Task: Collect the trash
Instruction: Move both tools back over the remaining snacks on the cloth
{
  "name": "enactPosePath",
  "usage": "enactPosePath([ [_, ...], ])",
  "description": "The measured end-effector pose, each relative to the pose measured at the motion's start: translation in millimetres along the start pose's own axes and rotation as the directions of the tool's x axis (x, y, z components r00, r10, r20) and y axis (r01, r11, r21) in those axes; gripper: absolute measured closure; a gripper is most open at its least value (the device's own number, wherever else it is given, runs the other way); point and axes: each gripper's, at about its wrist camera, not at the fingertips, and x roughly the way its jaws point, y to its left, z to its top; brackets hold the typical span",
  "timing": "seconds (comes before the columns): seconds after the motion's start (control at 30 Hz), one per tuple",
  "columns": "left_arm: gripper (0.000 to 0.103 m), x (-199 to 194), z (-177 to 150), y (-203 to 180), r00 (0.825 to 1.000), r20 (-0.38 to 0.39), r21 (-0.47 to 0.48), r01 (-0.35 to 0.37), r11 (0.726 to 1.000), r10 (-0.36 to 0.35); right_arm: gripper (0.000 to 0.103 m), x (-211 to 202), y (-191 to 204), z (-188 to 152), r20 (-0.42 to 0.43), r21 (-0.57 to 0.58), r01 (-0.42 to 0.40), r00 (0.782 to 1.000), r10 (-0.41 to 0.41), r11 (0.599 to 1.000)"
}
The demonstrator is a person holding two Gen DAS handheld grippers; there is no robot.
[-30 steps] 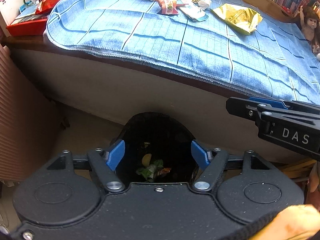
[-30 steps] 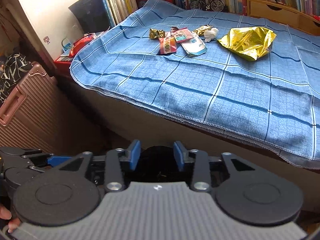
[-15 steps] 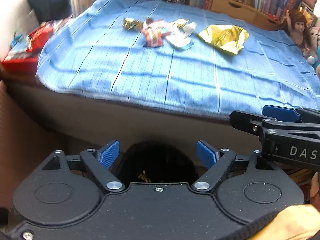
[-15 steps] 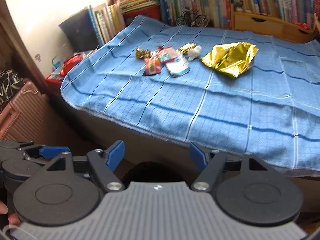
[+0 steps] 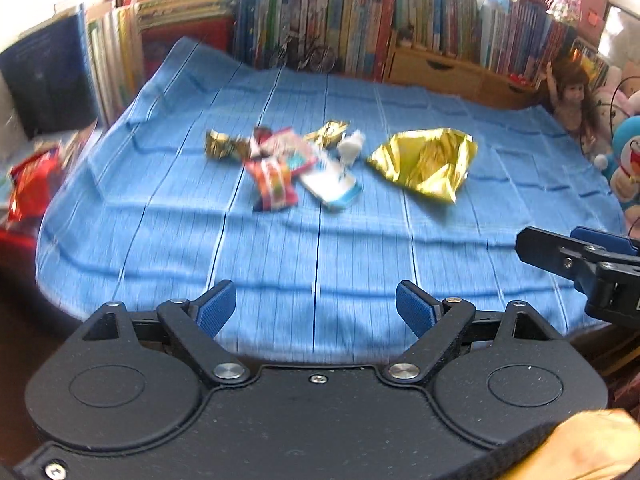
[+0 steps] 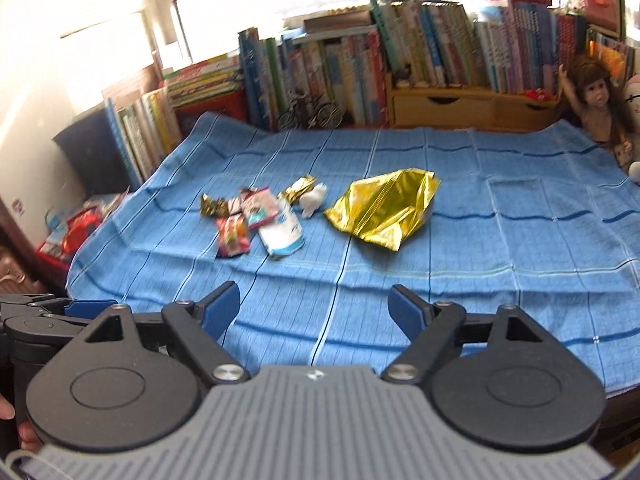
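Trash lies in a cluster on the blue checked cloth: a crumpled gold foil bag, a red-orange snack wrapper, a white and blue packet, a pink wrapper, small gold candy wrappers and a white tissue wad. My left gripper is open over the cloth's near edge, well short of the trash, with nothing between its fingers. My right gripper hangs beside it; its jaws are opening and hold nothing. The foil bag lies ahead of it.
A row of books and a wooden drawer box line the far side. A doll and plush toys stand at the right. A red snack bag and clutter sit off the cloth's left edge.
Both grippers rose from above the black bin below the table edge to the cloth's near edge. The bin dropped out of view. Both pairs of jaws spread wider.
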Motion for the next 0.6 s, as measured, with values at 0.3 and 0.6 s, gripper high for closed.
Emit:
enactPosePath([
  [0.3,0.016,20.5,41.3,12.1,0.999,0.032,0.021,-0.003,1.000,0.003,0.005,4.2,-5.7,25.5,0.080,0.065,0.097,0.992,-0.102,0.993],
  [0.6,0.015,56.8,66.9,19.8,0.999,0.027,-0.052,-0.045,0.998,0.046,0.000,39.3,-24.5,48.2,0.078,0.104,0.121,0.989,-0.129,0.987],
])
